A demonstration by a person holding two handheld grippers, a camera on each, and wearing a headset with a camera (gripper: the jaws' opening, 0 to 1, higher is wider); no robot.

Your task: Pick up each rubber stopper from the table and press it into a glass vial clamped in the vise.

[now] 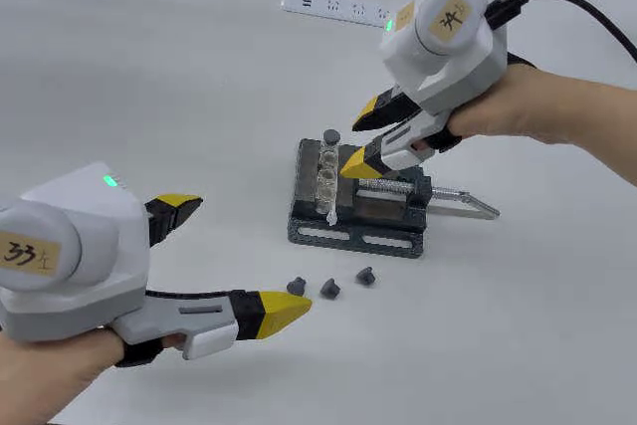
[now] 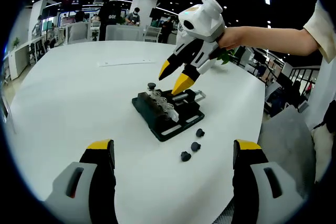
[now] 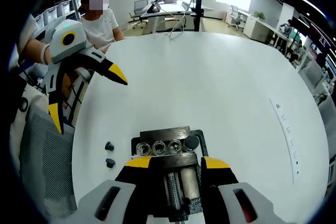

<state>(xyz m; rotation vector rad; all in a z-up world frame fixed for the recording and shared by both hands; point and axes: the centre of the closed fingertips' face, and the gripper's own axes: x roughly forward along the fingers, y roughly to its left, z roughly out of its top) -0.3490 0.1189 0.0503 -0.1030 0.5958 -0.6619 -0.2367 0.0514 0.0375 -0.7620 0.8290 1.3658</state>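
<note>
Okay so, left gripper (image 1: 254, 254): jaws spread wide, empty
right gripper (image 1: 350, 150): jaws spread, empty, above the vise (image 1: 358, 231)
stoppers (image 1: 329, 289): three on the tabletop (image 1: 149, 67), just beside the vise
vials (image 1: 325, 181): row clamped in vise, far one capped

Vials (image 1: 326, 181) stand in the vise (image 1: 358, 216); three loose stoppers (image 1: 329, 289) lie before it on the table (image 1: 149, 77), a power strip (image 1: 333, 4) behind.

White table (image 1: 119, 77) carries vise (image 1: 348, 236) below right gripper (image 1: 350, 150), three stoppers (image 1: 329, 289) ahead of left gripper (image 1: 254, 254), power strip (image 1: 333, 4) beyond both.
</note>
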